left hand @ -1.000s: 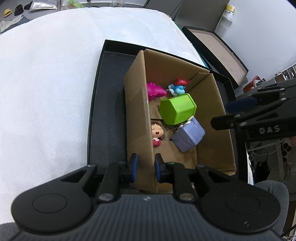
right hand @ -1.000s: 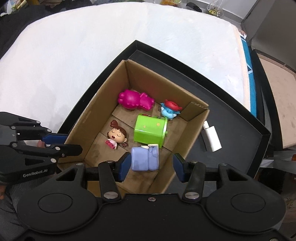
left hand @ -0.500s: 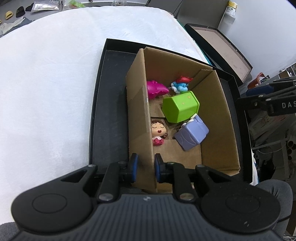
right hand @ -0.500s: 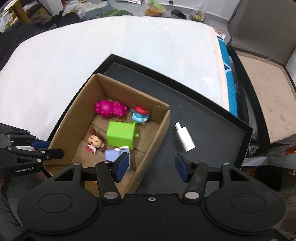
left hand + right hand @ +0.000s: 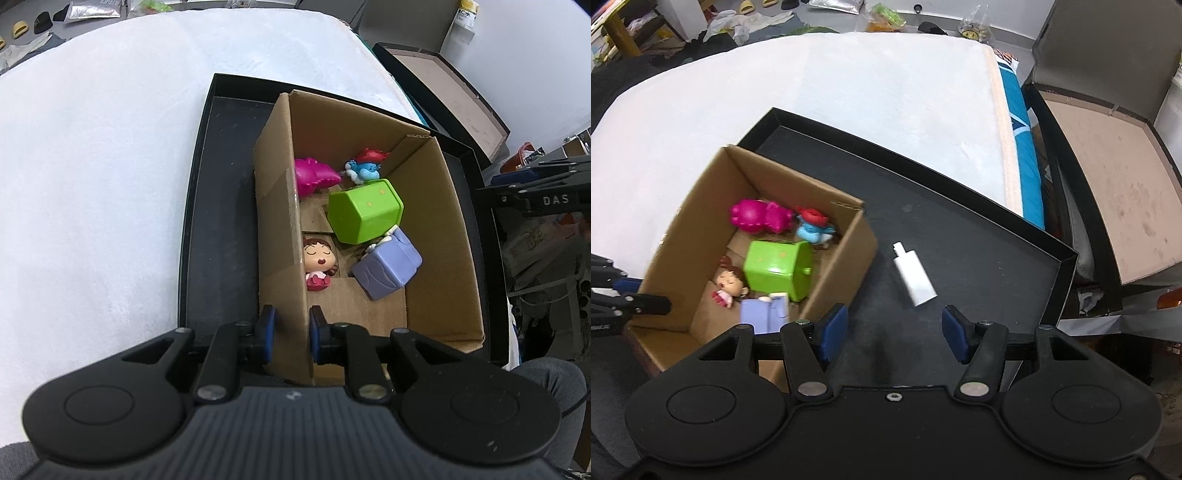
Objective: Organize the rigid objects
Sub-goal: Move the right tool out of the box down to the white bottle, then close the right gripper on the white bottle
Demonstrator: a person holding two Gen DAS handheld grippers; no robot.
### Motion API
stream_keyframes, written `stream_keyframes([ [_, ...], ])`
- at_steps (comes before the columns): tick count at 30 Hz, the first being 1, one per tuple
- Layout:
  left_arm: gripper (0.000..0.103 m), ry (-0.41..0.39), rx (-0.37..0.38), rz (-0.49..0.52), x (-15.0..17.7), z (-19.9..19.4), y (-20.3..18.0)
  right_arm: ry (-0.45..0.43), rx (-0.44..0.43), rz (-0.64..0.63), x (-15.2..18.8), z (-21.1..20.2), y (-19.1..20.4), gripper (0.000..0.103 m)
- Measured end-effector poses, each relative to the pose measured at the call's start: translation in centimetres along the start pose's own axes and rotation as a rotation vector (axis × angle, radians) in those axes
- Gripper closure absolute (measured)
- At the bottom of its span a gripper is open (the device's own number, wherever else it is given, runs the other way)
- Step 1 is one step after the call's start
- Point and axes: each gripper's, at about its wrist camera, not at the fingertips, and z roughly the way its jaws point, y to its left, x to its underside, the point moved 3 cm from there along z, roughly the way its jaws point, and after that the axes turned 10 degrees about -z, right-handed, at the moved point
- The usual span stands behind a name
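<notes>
- Pinching the cardboard box [image 5: 280,206] wall, my left gripper [image 5: 290,332] is clamped tight.
- My right gripper [image 5: 894,332] gapes empty above the black tray [image 5: 979,236], near the white bottle [image 5: 916,275].

Bare black tray [image 5: 979,258] floor around white bottle [image 5: 914,275] — cardboard box [image 5: 846,258] wall just beside.
</notes>
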Motion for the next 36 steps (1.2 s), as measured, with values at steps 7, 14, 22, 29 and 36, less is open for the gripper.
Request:
stream_keyframes([
  [7,0.085,0.007,-0.004,-0.005,-0.1,0.2,0.0,0.013,0.001,-0.023,-0.1,2.5,-1.2,0.046],
  [14,0.084,0.014,-0.007,-0.008,-0.3,0.5,0.0,0.003,0.000,-0.087,-0.4,4.7,-1.6,0.048],
  [22,0.084,0.020,-0.005,-0.014,-0.5,0.7,0.1,0.014,0.014,-0.145,-0.6,6.7,-1.9,0.053],
  [29,0.084,0.020,-0.008,-0.014,-0.5,0.8,0.0,0.034,0.015,-0.161,-0.7,8.1,-1.5,0.067],
  [36,0.084,0.019,-0.009,-0.012,-0.5,0.9,-0.1,0.035,-0.010,-0.154,-0.5,7.9,-0.9,0.082],
])
